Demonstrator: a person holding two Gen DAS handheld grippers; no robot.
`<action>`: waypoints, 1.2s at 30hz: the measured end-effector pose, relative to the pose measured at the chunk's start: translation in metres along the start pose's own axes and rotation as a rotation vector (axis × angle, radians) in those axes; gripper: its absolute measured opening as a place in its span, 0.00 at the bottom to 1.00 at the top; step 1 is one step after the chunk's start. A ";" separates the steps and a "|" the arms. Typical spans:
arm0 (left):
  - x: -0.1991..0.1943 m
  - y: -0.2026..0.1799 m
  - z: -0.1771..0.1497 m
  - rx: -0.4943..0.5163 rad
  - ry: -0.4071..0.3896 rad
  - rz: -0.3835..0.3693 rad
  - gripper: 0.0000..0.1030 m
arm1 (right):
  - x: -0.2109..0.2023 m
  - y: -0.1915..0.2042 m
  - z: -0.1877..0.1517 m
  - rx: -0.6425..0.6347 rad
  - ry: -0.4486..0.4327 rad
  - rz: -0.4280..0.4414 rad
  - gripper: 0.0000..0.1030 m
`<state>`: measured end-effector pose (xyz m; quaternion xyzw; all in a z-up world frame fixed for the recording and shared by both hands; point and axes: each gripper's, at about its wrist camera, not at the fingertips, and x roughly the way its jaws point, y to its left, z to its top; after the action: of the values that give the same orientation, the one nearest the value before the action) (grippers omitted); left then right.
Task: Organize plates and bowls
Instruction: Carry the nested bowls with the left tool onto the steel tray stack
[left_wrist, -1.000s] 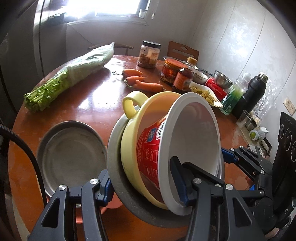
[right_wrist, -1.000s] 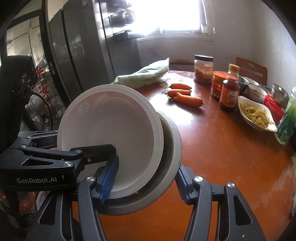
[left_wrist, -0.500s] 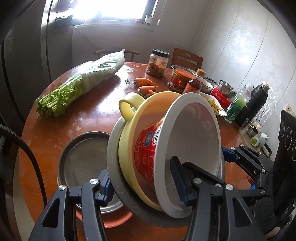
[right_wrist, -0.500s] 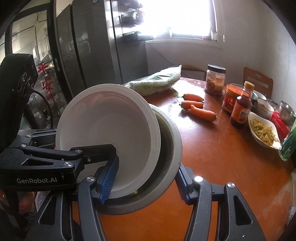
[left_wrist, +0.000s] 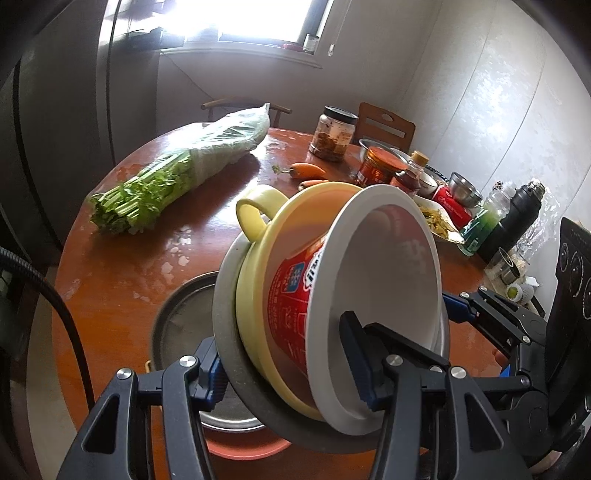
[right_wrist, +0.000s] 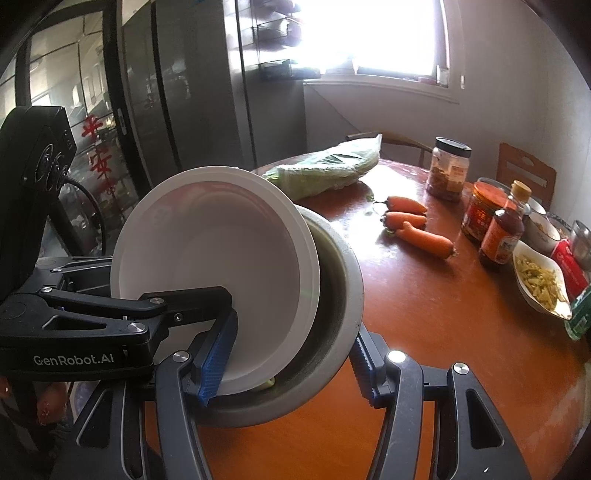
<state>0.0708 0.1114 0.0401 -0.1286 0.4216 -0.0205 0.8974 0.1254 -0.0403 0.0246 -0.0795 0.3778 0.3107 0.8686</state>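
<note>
A tilted stack of nested bowls hangs above the round wooden table (left_wrist: 122, 266). A white noodle bowl with red print (left_wrist: 391, 280) sits in a yellow handled bowl (left_wrist: 255, 210), and that sits in a grey metal bowl (left_wrist: 225, 295). My left gripper (left_wrist: 282, 369) is shut on the stack's near edge, one pad inside the white bowl and one behind the metal bowl. My right gripper (right_wrist: 291, 365) is shut on the opposite edge, where the white bowl (right_wrist: 221, 258) and metal bowl (right_wrist: 340, 280) show. A metal plate (left_wrist: 177, 325) lies on an orange plate (left_wrist: 243, 448) below.
A bagged celery bunch (left_wrist: 177, 173) lies at the table's left. Carrots (right_wrist: 421, 236), jars (right_wrist: 447, 166), a sauce bottle (right_wrist: 498, 236) and a dish of food (right_wrist: 539, 284) crowd the far right. A black flask (left_wrist: 517, 214) and a fridge (right_wrist: 184, 92) stand nearby.
Both grippers have drawn back from the far side of the table, carrying the bowl stack. The table's objects look farther away, and the metal plate now lies partly under the stack.
</note>
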 end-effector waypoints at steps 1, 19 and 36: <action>-0.001 0.002 0.000 -0.002 -0.001 0.001 0.53 | 0.002 0.002 0.001 -0.003 0.002 0.003 0.58; -0.015 0.048 -0.013 -0.069 -0.008 0.055 0.53 | 0.030 0.043 0.014 -0.070 0.029 0.065 0.58; 0.008 0.072 -0.042 -0.110 0.058 0.063 0.53 | 0.058 0.064 -0.013 -0.089 0.107 0.070 0.58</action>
<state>0.0391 0.1709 -0.0090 -0.1639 0.4518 0.0271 0.8765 0.1099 0.0333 -0.0190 -0.1213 0.4118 0.3527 0.8314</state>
